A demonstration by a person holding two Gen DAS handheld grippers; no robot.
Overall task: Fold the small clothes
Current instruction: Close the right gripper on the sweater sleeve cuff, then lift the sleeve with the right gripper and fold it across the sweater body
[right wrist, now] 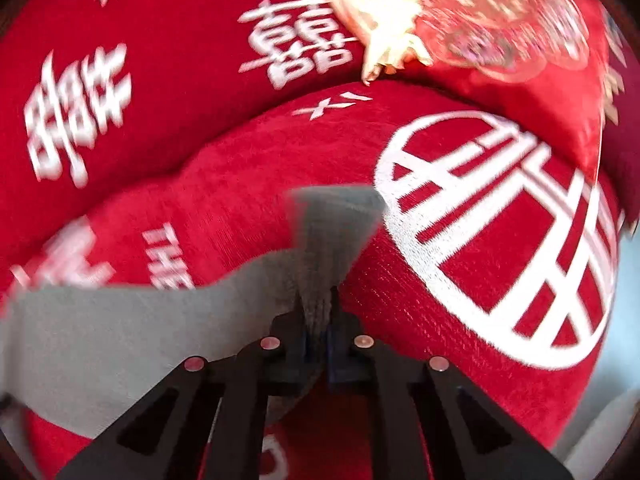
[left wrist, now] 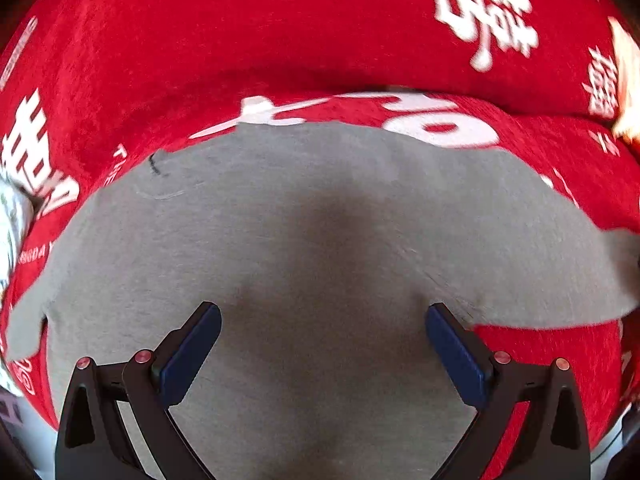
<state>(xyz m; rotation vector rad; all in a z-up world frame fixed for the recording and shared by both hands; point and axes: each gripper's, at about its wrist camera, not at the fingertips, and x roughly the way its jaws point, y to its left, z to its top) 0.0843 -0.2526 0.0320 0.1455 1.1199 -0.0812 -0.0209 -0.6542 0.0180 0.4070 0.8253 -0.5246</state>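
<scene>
A small grey garment [left wrist: 304,220] lies spread flat on a red sofa seat with white characters [left wrist: 440,120]. My left gripper [left wrist: 322,320] hovers just above the grey cloth, jaws wide open, blue pads [left wrist: 192,356] showing and nothing between them. In the right wrist view my right gripper [right wrist: 318,312] is shut on a bunched corner of the grey garment [right wrist: 332,232]; the cloth fans out ahead of the fingertips. The rest of the garment [right wrist: 120,328] trails off to the left over the red seat [right wrist: 500,240]. That view is motion-blurred.
The red backrest cushion [left wrist: 240,32] rises behind the seat. A red embroidered pillow [right wrist: 512,40] and a cream tasselled item [right wrist: 376,12] lie at the back right. A pale patterned cloth [left wrist: 12,224] sits at the left edge. Light floor [right wrist: 616,420] shows past the seat's right edge.
</scene>
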